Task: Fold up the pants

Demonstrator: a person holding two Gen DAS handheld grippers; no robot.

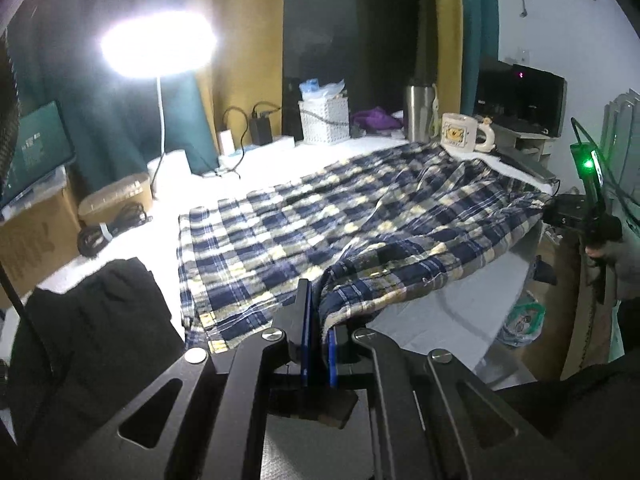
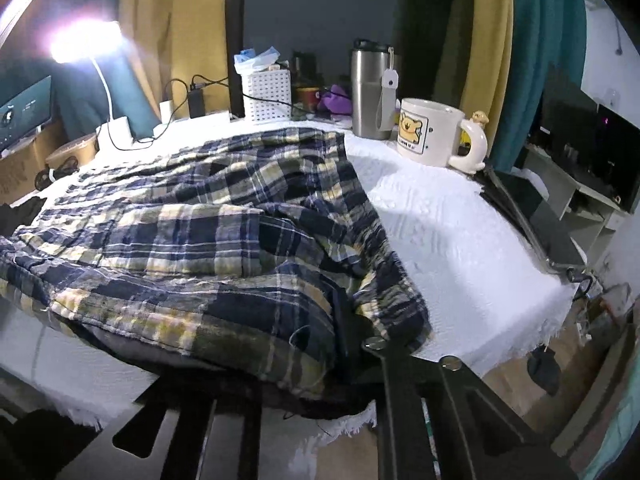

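Note:
The plaid pants (image 1: 320,224), blue, white and yellow, lie spread on a white-covered table (image 1: 432,312). My left gripper (image 1: 318,320) is shut on the near edge of the pants, with cloth pinched between its blue pads. In the right wrist view the pants (image 2: 208,232) drape over my right gripper (image 2: 340,320), which is shut on their near edge. Its fingers are mostly hidden under the cloth. The right gripper (image 1: 560,210) also shows in the left wrist view, holding the pants at the table's right edge.
A cream mug (image 2: 428,132) and a steel tumbler (image 2: 370,88) stand at the table's back. A white basket (image 2: 268,96), chargers and cables sit at the back, by a bright lamp (image 1: 160,44). A black garment (image 1: 92,320) lies at the near left. A laptop (image 2: 532,216) is on the right.

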